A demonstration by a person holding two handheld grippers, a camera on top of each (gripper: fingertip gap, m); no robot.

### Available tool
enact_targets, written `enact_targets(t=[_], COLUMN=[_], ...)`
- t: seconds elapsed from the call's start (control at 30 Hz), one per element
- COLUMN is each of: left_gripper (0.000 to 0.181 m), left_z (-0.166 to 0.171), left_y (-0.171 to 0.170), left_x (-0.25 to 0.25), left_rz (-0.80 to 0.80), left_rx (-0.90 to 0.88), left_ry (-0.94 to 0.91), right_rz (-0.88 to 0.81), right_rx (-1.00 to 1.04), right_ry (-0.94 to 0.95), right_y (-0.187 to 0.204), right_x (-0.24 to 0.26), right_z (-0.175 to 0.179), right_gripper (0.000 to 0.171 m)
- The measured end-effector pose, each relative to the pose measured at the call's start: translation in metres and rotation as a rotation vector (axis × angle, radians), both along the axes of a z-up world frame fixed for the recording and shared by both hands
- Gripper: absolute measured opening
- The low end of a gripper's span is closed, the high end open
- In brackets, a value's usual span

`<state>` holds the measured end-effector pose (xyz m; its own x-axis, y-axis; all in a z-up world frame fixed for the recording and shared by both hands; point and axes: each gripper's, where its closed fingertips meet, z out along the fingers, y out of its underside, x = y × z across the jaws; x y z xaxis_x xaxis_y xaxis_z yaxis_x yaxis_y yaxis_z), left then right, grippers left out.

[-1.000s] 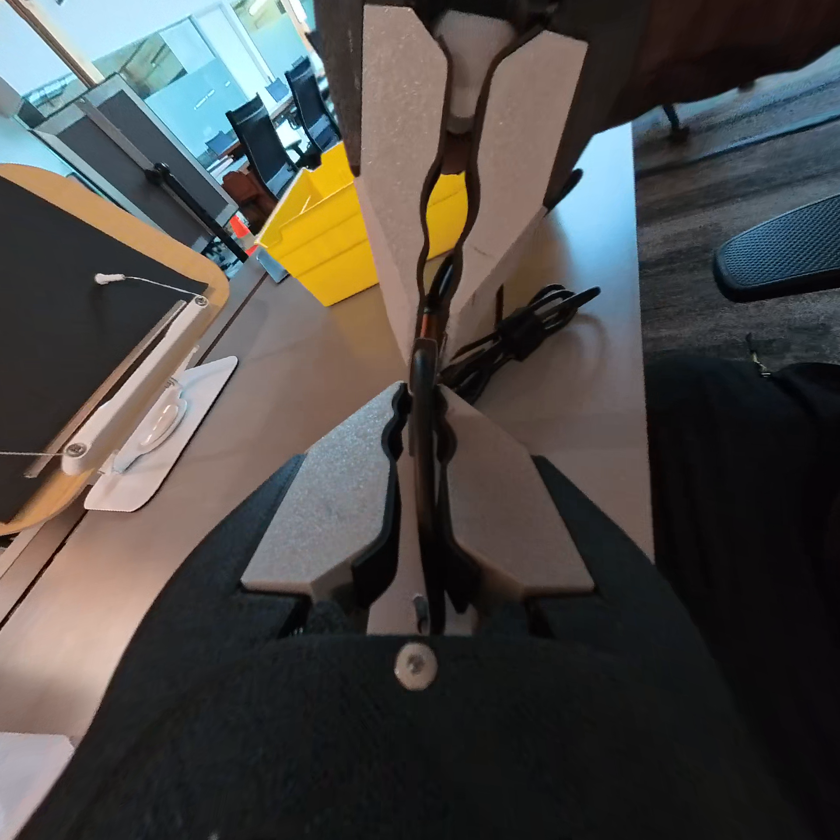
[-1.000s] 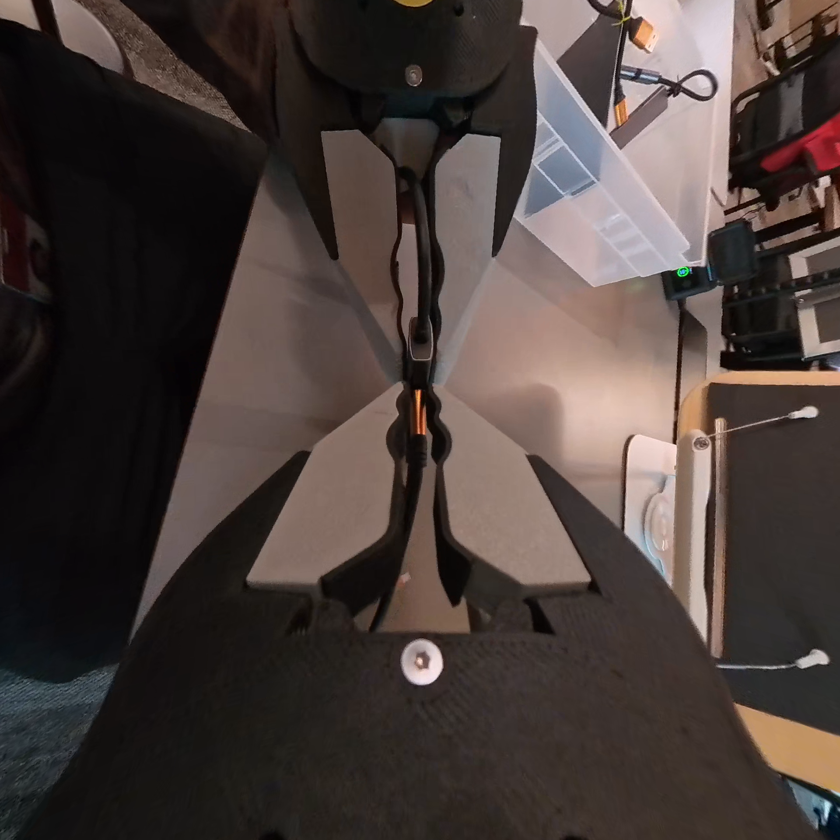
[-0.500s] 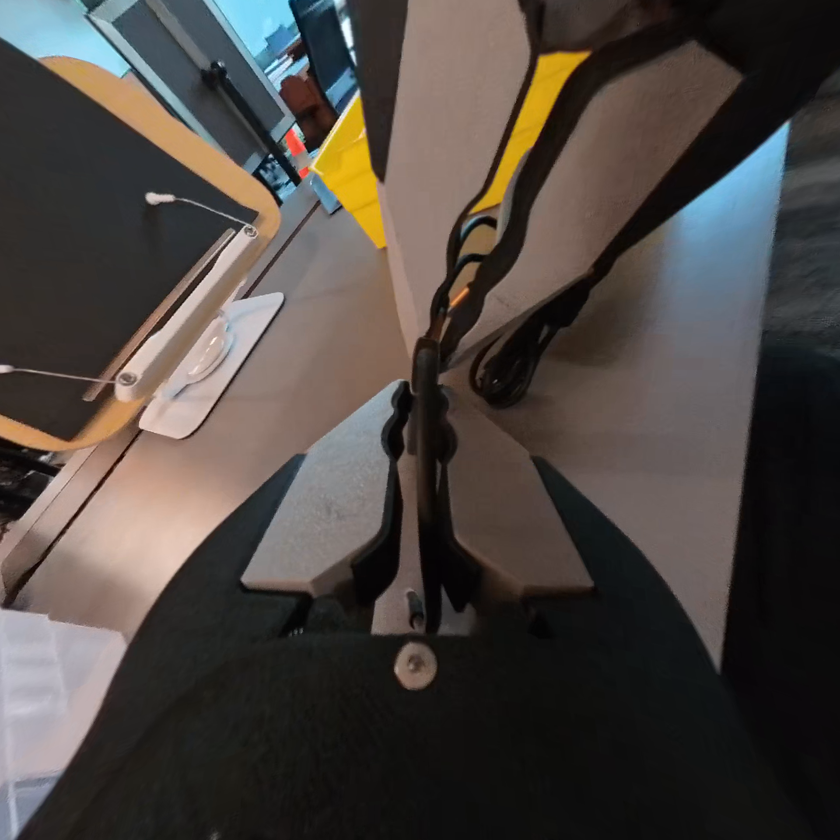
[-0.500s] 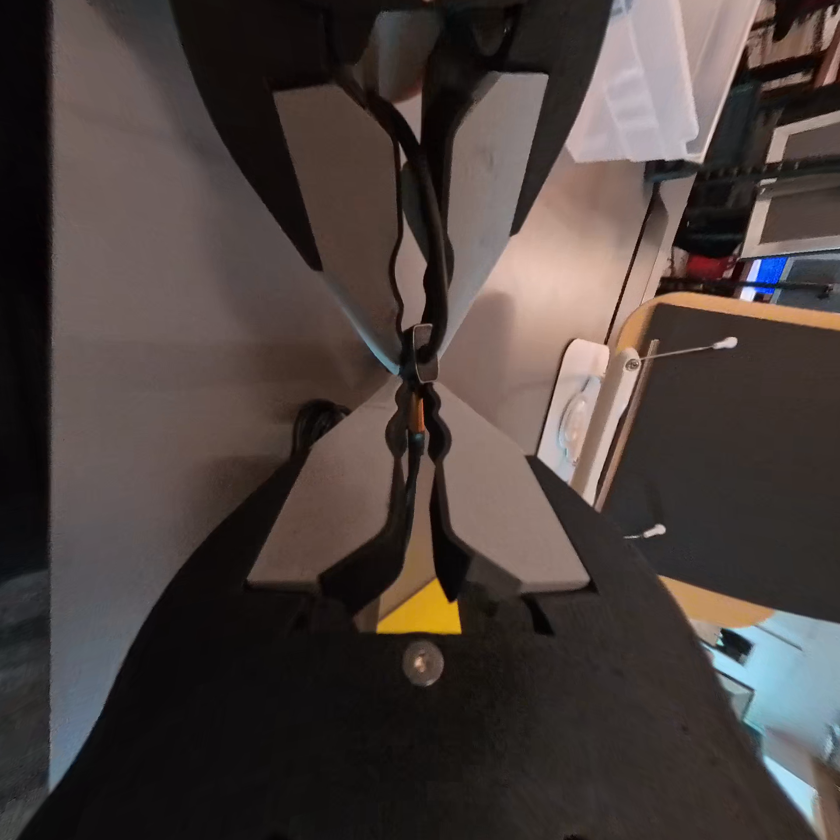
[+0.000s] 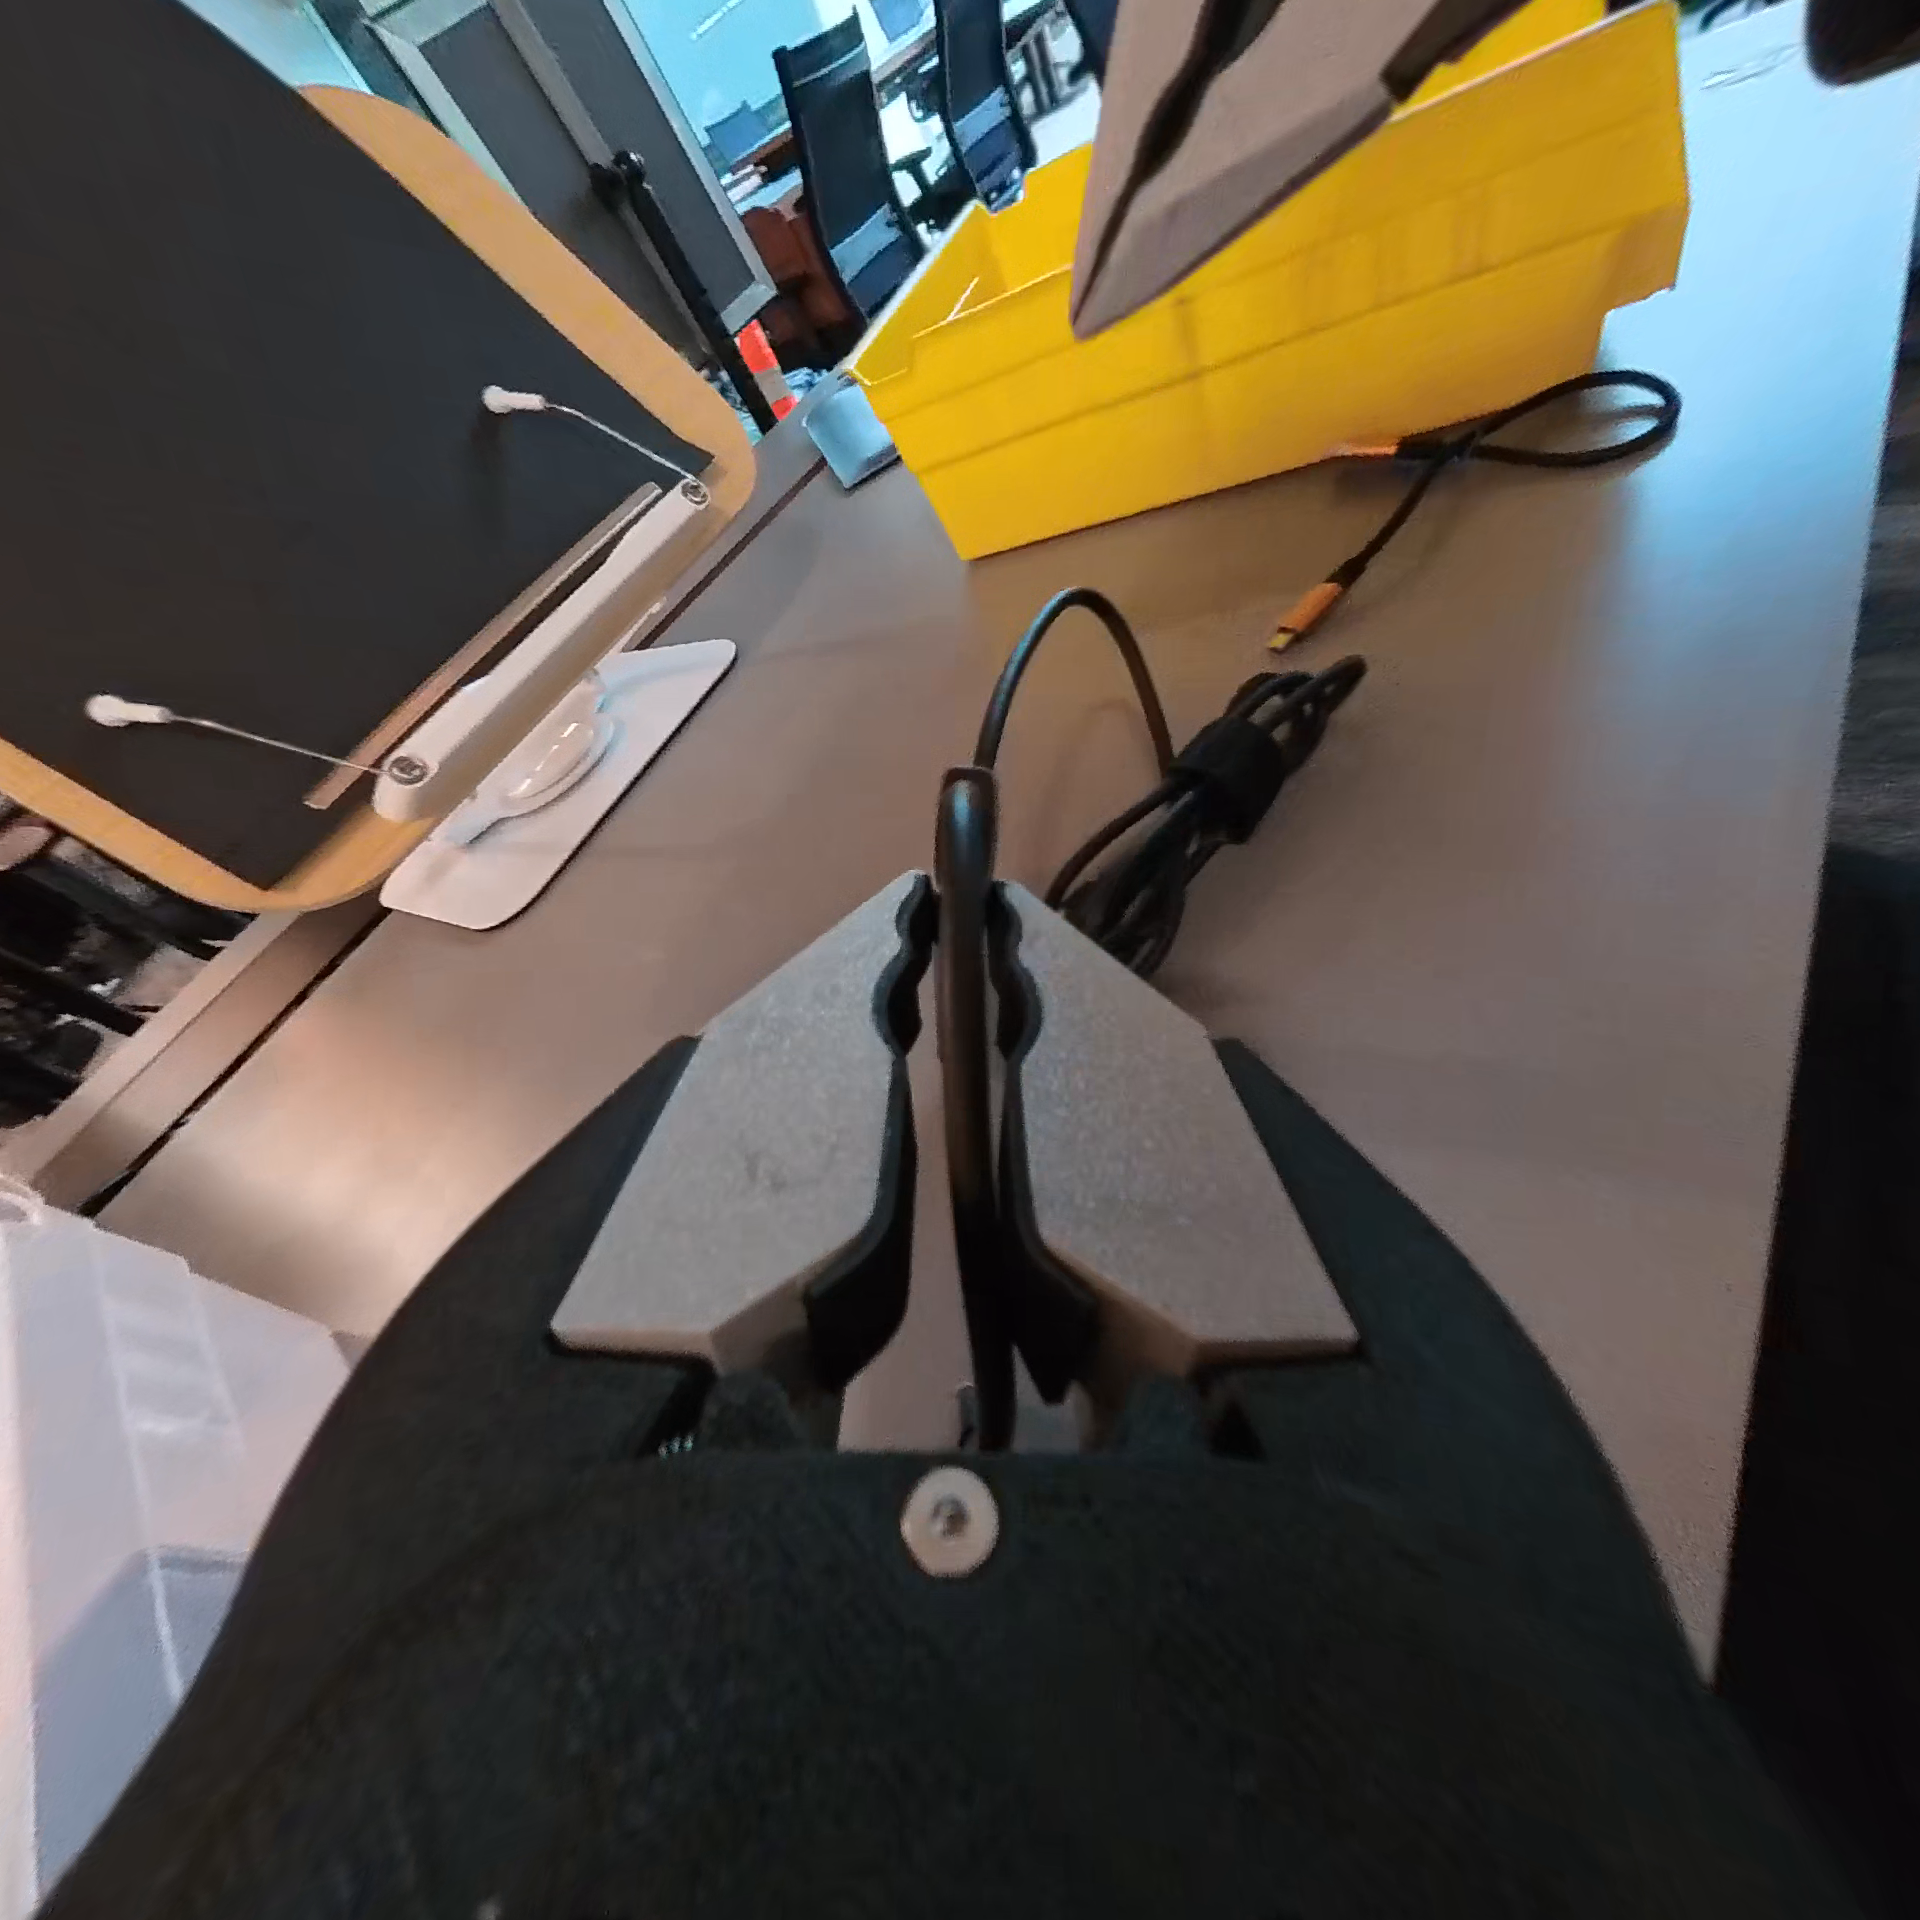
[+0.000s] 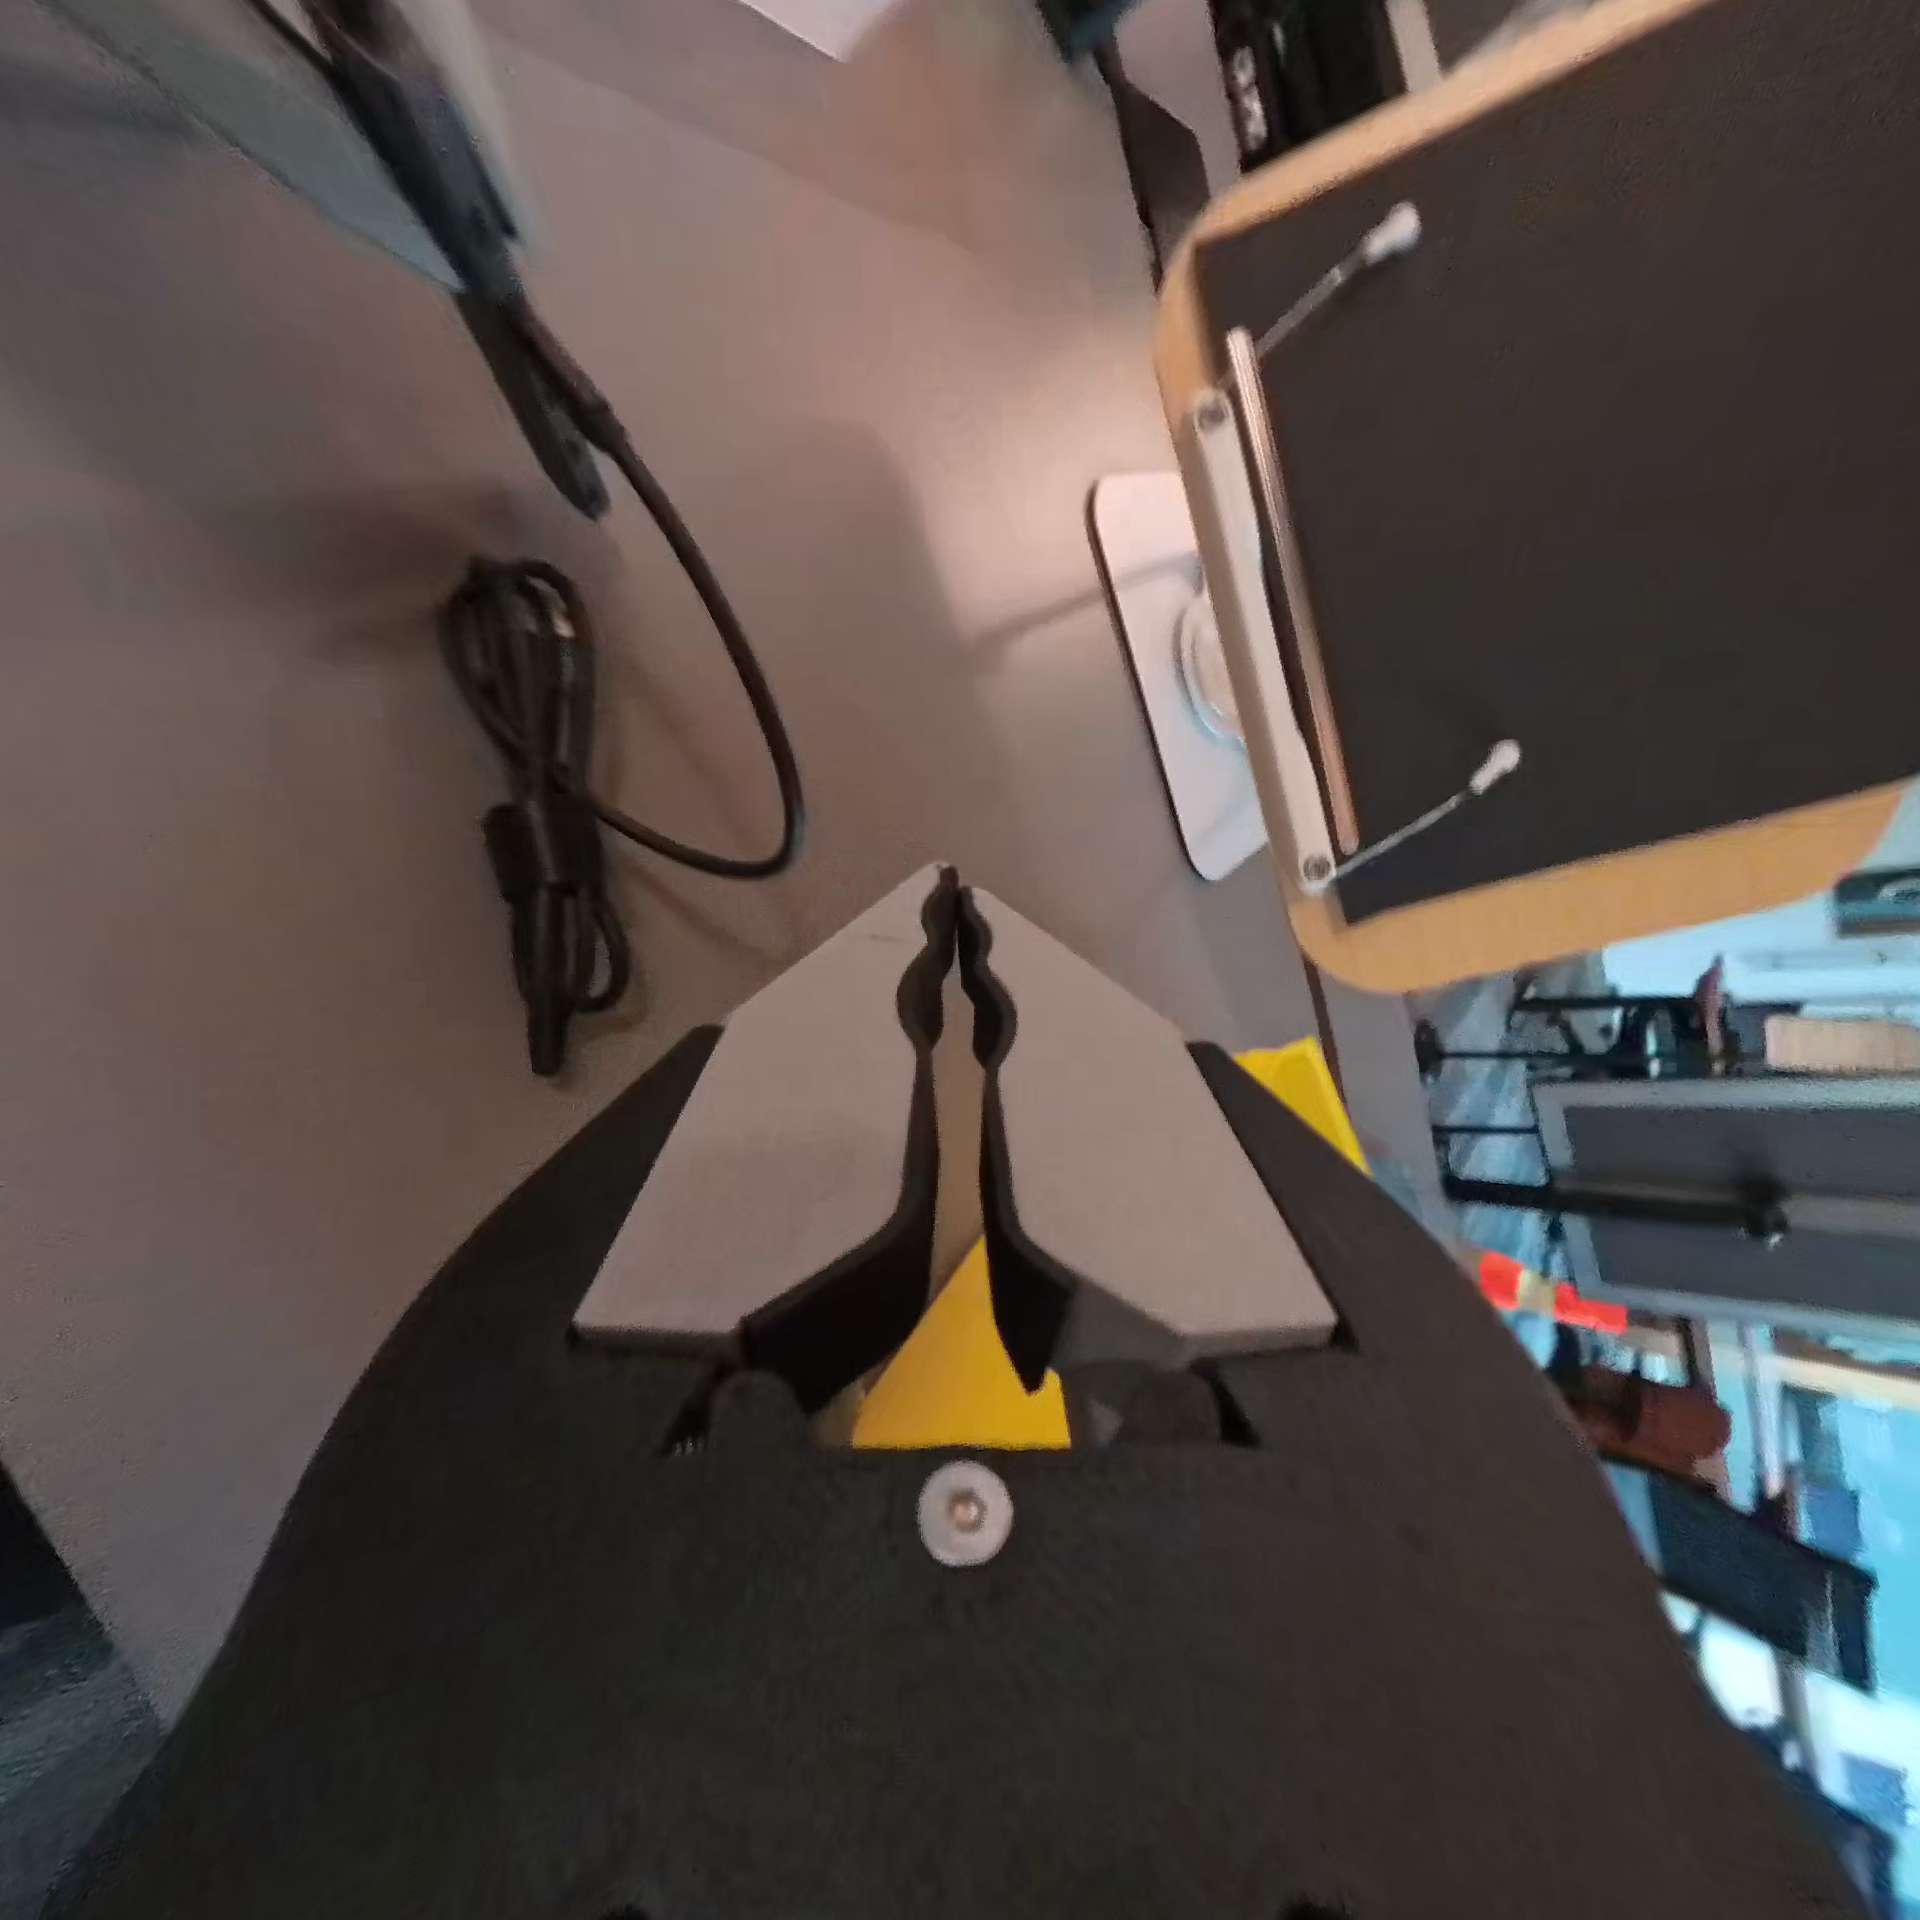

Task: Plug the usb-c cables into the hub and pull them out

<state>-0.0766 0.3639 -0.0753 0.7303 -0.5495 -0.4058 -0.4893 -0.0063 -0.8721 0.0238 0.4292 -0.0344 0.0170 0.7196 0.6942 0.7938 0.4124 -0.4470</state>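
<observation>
My left gripper [image 5: 961, 909] is shut on the dark hub [image 5: 961, 821], held edge-on above the table. The hub's own black cable [image 5: 1070, 608] loops down to a tied bundle [image 5: 1226, 764] on the table. A black usb-c cable with an orange plug [image 5: 1304, 623] lies loose on the table beyond it. My right gripper [image 6: 951, 894] is shut and holds nothing; it shows at the top of the left wrist view [image 5: 1091, 301], apart from the hub. The hub [image 6: 545, 416] and bundle [image 6: 540, 779] show blurred in the right wrist view.
A yellow bin [image 5: 1247, 364] stands at the far end of the grey table [image 5: 1507, 987]. A black board with a wood rim [image 5: 260, 416] on a white stand base [image 5: 582, 810] stands to the left. A clear plastic box [image 5: 104, 1455] is at the near left.
The orange plug came out of the hub and now lies on the table. My right gripper let go of it, shut empty and moved up and away. The left still holds the hub.
</observation>
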Motion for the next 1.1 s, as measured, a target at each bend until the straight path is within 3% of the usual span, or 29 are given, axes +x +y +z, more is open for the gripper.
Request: enact_targets(t=[0.03,0.23,0.4,0.6,0.73,0.8,0.83,1.0,1.1], left_gripper=[0.007,0.008,0.008,0.008,0.008,0.008,0.008,0.008,0.008], left_z=[0.001,0.008,0.008,0.007,0.007,0.007,0.007,0.008,0.01], left_y=[0.0,0.0,-0.004,-0.005,-0.005,-0.005,-0.005,-0.005,-0.005], left_x=[-0.001,0.005,0.015,0.016,0.014,0.013,0.014,0.013,0.011], left_rz=[0.007,-0.012,-0.053,-0.064,-0.062,-0.059,-0.059,-0.042,-0.033], left_rx=[0.011,0.128,0.253,0.26,0.257,0.259,0.263,0.288,0.297], left_ry=[0.008,0.018,0.059,0.051,0.034,0.039,0.043,0.063,0.06], right_rz=[-0.029,-0.139,-0.209,-0.305,-0.343,-0.379,-0.385,-0.386,-0.392], right_rx=[-0.018,-0.334,-0.581,-0.481,-0.431,-0.468,-0.496,-0.473,-0.377], right_ry=[0.019,0.092,0.005,-0.278,-0.43,-0.454,-0.454,-0.461,-0.338], right_y=[0.006,0.006,-0.004,0.001,0.005,0.01,0.01,0.013,0.023], right_x=[0.007,0.048,0.078,0.095,0.097,0.099,0.1,0.1,0.098], right_z=[0.0,-0.022,-0.065,-0.099,-0.117,-0.124,-0.126,-0.118,-0.074], right_gripper=[0.0,0.019,0.035,0.025,0.035,0.004,0.003,0.001,0.0])
